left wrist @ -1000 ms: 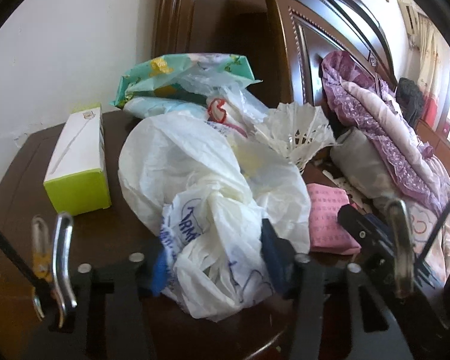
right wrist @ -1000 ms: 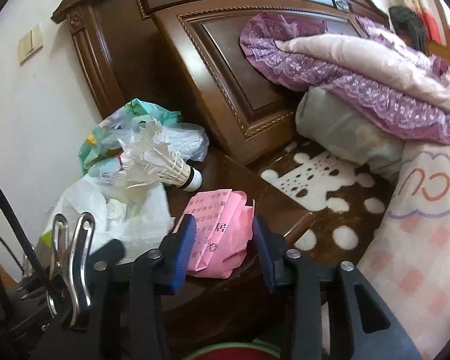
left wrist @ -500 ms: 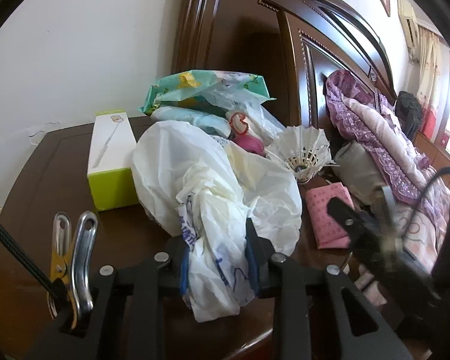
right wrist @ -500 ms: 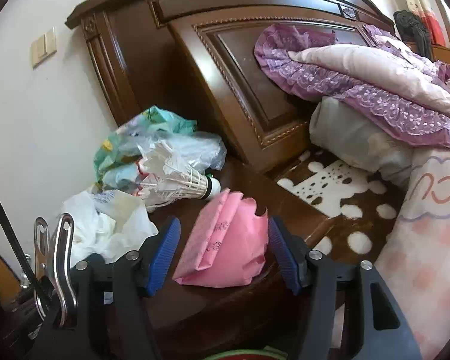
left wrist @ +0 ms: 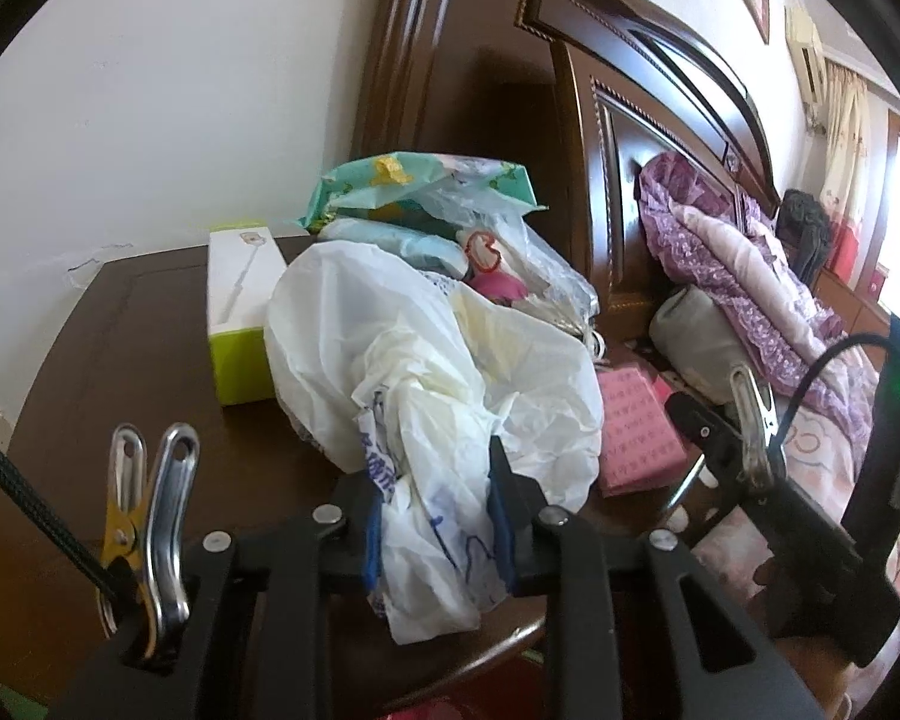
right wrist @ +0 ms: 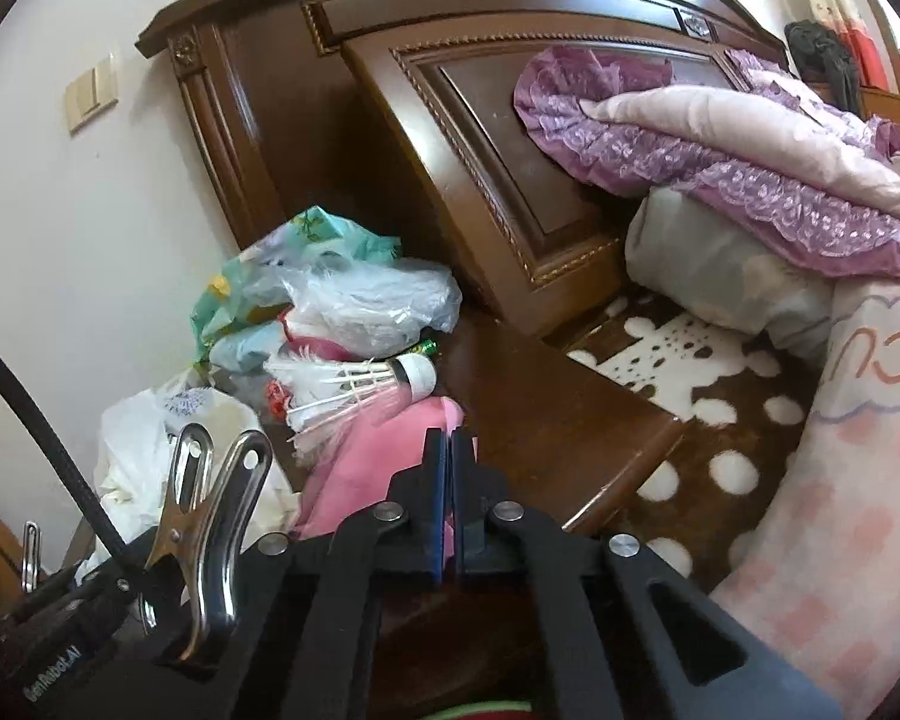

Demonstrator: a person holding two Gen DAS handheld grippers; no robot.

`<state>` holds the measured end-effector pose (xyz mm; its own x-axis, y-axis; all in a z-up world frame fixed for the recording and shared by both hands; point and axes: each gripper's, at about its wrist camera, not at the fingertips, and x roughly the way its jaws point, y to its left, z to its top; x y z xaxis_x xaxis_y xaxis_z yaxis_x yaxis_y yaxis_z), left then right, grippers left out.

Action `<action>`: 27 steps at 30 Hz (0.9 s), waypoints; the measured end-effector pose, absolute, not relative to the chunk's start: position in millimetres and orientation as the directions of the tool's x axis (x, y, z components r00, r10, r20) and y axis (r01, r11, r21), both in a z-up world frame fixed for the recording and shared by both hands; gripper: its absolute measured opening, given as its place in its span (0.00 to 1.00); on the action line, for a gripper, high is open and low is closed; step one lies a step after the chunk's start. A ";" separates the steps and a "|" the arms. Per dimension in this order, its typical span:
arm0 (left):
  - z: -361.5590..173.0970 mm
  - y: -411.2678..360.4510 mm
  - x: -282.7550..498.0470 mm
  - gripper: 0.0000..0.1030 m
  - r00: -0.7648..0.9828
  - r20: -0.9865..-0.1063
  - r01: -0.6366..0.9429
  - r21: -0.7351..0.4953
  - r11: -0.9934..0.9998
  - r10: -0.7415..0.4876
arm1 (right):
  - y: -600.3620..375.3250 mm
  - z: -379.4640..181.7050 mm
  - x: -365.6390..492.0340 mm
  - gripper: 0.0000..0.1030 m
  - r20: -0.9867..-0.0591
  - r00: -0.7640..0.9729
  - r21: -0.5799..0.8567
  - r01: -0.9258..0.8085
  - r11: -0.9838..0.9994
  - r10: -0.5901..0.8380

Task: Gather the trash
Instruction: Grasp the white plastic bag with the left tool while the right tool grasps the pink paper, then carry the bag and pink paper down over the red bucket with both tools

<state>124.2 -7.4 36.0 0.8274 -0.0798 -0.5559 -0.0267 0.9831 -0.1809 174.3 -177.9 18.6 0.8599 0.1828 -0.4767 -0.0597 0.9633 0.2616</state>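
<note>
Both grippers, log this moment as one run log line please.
left gripper: shut on white plastic bag | right gripper: just closed, shut on pink paper | shuttlecock: on nightstand

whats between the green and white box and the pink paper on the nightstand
The crumpled white plastic bag fills that stretch between the box and the pink paper, seen in the left wrist view.

We see crinkled thin white plastic bag [left wrist: 426,372], glossy dark wood table [left wrist: 120,372], pink paper packet [left wrist: 639,438], matt black plastic tongs [left wrist: 438,531], shiny metal clip [left wrist: 162,528], lacy purple cloth quilt [right wrist: 720,138]
</note>
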 end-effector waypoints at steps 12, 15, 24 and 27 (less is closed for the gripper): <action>29.2 11.6 83.3 0.27 0.815 -0.573 -0.048 -0.213 0.976 -0.085 | -156.3 39.9 135.8 0.01 -0.383 0.880 0.209 -0.214 0.954 0.281; 32.0 14.6 73.1 0.27 0.815 -0.573 -0.045 -0.211 0.977 -0.086 | -154.7 45.7 121.0 0.01 -0.365 0.881 0.191 -0.245 0.950 0.300; 53.0 12.3 41.9 0.26 0.828 -0.551 -0.006 -0.194 0.981 -0.104 | -163.8 48.2 78.2 0.01 -0.360 0.876 0.228 -0.252 0.940 0.322; 56.1 10.6 33.9 0.26 0.822 -0.559 0.004 -0.186 0.983 -0.109 | -163.5 49.2 62.2 0.01 -0.367 0.876 0.217 -0.247 0.944 0.313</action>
